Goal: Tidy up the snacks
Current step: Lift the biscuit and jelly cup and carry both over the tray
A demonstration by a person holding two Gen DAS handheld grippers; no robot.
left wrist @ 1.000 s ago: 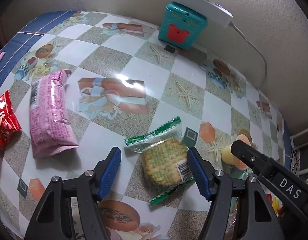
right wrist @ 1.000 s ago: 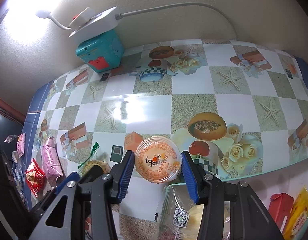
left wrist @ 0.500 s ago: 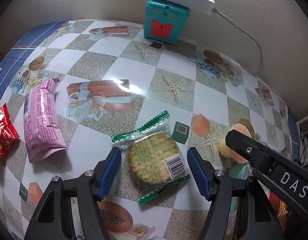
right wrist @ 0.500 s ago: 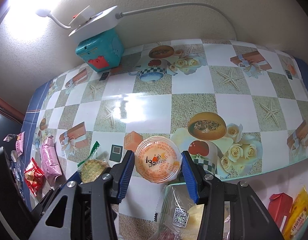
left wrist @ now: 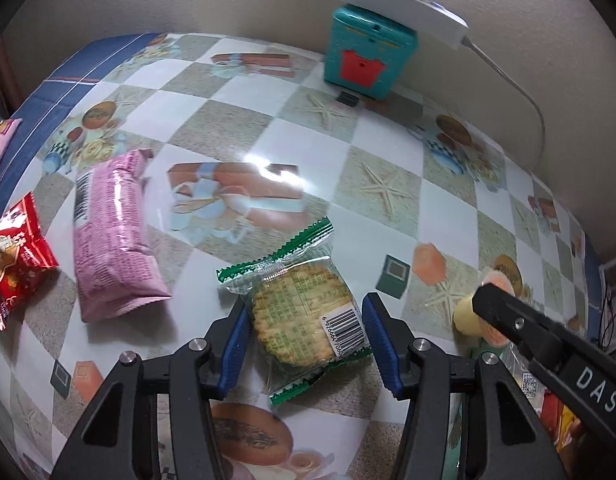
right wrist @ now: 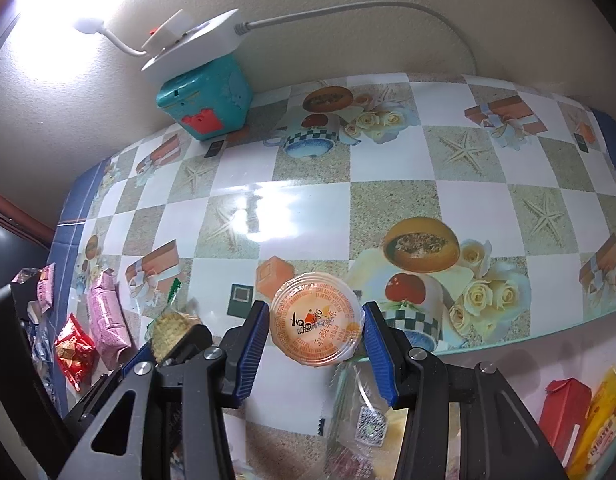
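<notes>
A round cracker packet point(left wrist: 296, 304) with green crimped ends lies on the patterned table point(left wrist: 268, 120). My left gripper point(left wrist: 306, 332) points down over it and its jaws are closing, with the blue pads point(left wrist: 238, 332) touching the wrapper on both sides. My right gripper point(right wrist: 315, 332) is shut on an orange jelly cup point(right wrist: 313, 316), held near the table's front edge. From the left wrist view the right gripper's black body point(left wrist: 547, 344) and the cup point(left wrist: 479, 304) show at the right. The cracker point(right wrist: 172, 328) also shows in the right wrist view.
A pink packet point(left wrist: 112, 236) and a red packet point(left wrist: 12, 256) lie at the left. A teal box point(left wrist: 367, 60) with a white corded device point(left wrist: 403, 16) on top stands against the back wall. Below the front edge sit a clear bag of snacks point(right wrist: 363, 420), a red carton point(right wrist: 563, 408) and a yellow packet point(right wrist: 599, 420).
My left gripper has come forward around the cracker packet and its jaws have narrowed onto it. The right gripper and its jelly cup have stayed still.
</notes>
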